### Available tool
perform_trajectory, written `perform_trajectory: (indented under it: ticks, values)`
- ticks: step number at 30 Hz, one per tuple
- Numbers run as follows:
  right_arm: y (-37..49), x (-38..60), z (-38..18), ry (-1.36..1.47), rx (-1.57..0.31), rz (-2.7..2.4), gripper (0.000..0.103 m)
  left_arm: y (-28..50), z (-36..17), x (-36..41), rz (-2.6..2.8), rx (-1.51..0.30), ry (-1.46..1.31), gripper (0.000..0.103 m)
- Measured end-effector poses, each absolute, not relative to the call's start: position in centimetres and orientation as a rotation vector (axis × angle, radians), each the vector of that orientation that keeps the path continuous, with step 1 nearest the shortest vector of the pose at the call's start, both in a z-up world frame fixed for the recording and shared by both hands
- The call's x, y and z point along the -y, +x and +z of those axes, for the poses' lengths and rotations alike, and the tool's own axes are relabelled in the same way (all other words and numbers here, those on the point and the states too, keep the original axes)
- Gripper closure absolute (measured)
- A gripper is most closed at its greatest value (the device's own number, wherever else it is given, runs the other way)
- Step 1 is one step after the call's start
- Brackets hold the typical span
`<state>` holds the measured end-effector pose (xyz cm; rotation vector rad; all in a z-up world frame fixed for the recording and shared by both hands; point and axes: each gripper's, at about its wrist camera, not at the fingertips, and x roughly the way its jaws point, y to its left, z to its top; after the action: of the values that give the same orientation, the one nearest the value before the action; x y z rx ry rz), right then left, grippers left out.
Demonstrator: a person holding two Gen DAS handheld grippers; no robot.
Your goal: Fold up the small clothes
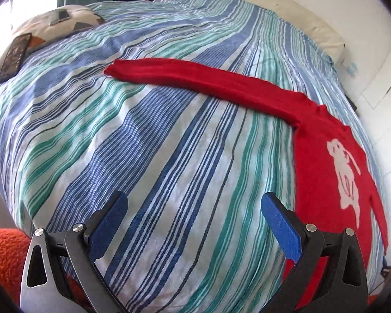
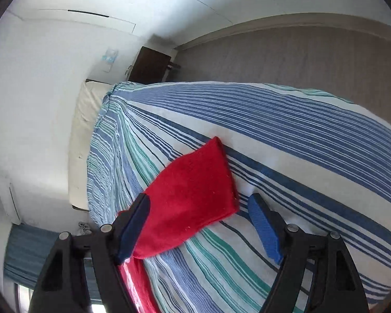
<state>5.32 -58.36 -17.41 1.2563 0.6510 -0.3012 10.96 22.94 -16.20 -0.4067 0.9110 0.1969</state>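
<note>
A small red sweater (image 1: 323, 161) with a white animal figure lies flat on the striped bedspread (image 1: 148, 140), at the right of the left wrist view. One long sleeve (image 1: 195, 80) stretches out to the left across the bed. My left gripper (image 1: 194, 208) is open and empty, above bare bedspread just left of the sweater's body. In the right wrist view my right gripper (image 2: 199, 208) is open, with the other red sleeve (image 2: 193, 195) lying on the bed between and under its fingers. Its left finger (image 2: 135, 227) lies over the sleeve's edge.
A patterned pillow (image 1: 57, 23) and a dark flat book-like object (image 1: 13, 54) lie at the far left of the bed. An orange fuzzy thing (image 1: 5, 255) is at the near left edge. A cream mattress edge (image 2: 83, 130), a white wall and a dark nightstand (image 2: 151, 65) border the bed.
</note>
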Motion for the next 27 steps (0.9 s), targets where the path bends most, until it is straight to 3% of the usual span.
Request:
perform_trajectory:
  ticks: [3, 5, 7, 10, 15, 20, 24, 25, 27]
  values:
    - [6.4, 58.3, -18.3, 1.245, -0.681, -0.338, 0.029, 10.8, -16.5, -22.9, 0.217, -0.914, -0.392, 0.001]
    - [7.3, 58.2, -18.5, 1.207, -0.702, -0.376, 0.041, 10.8, -17.1, -23.1, 0.229, -0.932, -0.401, 0.001]
    - [7.8, 58.4, -18.5, 1.162, -0.769, -0.42, 0.093, 10.9, -17.7, -23.4, 0.242, -0.948, -0.413, 0.001]
    - [8.4, 58.1, -16.7, 1.108, -0.788, -0.456, 0.093, 10.8, -17.7, -23.8, 0.249, -0.944, -0.424, 0.001]
    - [14.3, 51.9, -6.4, 0.881, -0.698, -0.259, 0.093, 10.6, -17.7, -24.5, 0.249, -0.936, -0.453, 0.001]
    - [23.6, 37.9, 2.3, 0.581, -0.705, 0.077, 0.093, 11.1, -17.8, -25.1, 0.251, -0.931, -0.494, 0.001]
    - [29.7, 25.5, 2.7, 0.418, -0.748, 0.26, 0.093, 10.9, -17.7, -25.6, 0.248, -0.924, -0.518, 0.001]
    - [30.7, 23.2, 2.3, 0.402, -0.756, 0.291, 0.091, 10.9, -17.6, -25.7, 0.248, -0.924, -0.519, 0.001]
    - [32.6, 18.9, 0.1, 0.429, -0.822, 0.371, 0.072, 10.9, -17.6, -25.8, 0.252, -0.928, -0.512, 0.001]
